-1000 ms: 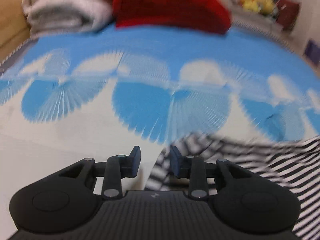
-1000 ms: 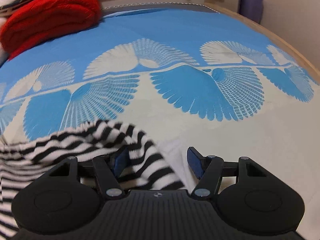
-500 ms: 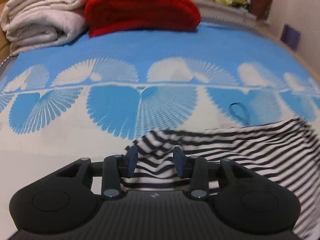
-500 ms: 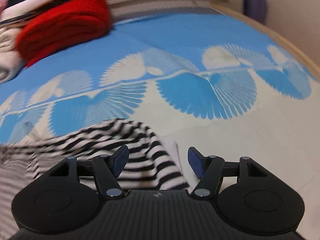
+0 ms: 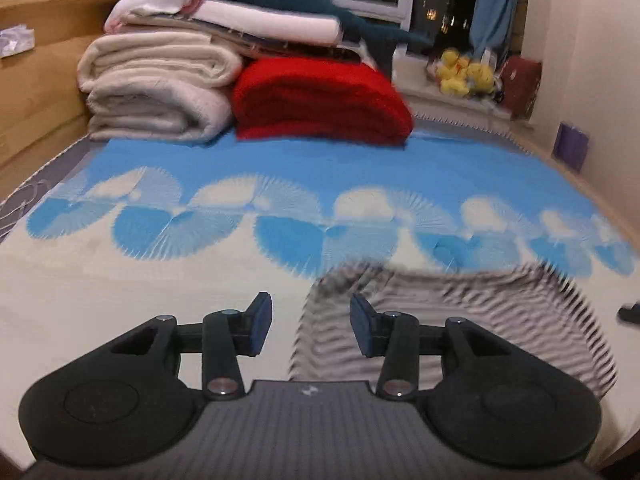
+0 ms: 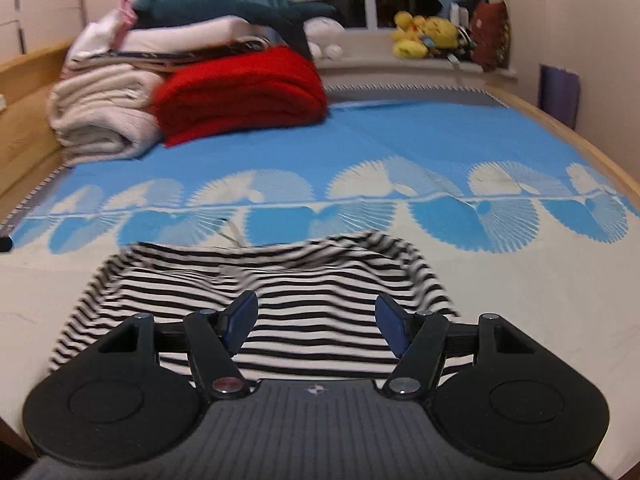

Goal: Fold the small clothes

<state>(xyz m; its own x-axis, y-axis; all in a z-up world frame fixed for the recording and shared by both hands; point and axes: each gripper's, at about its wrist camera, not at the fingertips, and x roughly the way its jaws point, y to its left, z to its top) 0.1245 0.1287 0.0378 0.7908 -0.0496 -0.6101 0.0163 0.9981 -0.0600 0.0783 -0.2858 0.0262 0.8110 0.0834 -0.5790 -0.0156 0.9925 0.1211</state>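
A small black-and-white striped garment (image 6: 256, 280) lies folded on the bed's blue and cream sheet (image 6: 400, 148). In the left wrist view it (image 5: 460, 312) is blurred and sits to the right of centre. My left gripper (image 5: 311, 320) is open and empty, above the garment's left edge. My right gripper (image 6: 316, 320) is open and empty, raised over the garment's near middle. Neither gripper touches the cloth.
A folded red blanket (image 5: 320, 100) and a stack of cream and white bedding (image 5: 160, 88) stand at the head of the bed. A wooden bed frame (image 5: 36, 80) runs along the left. Yellow plush toys (image 6: 424, 36) sit on the window sill.
Both grippers have let go of the striped garment, opened wider and pulled back and up. The garment now lies flat on the sheet, folded.
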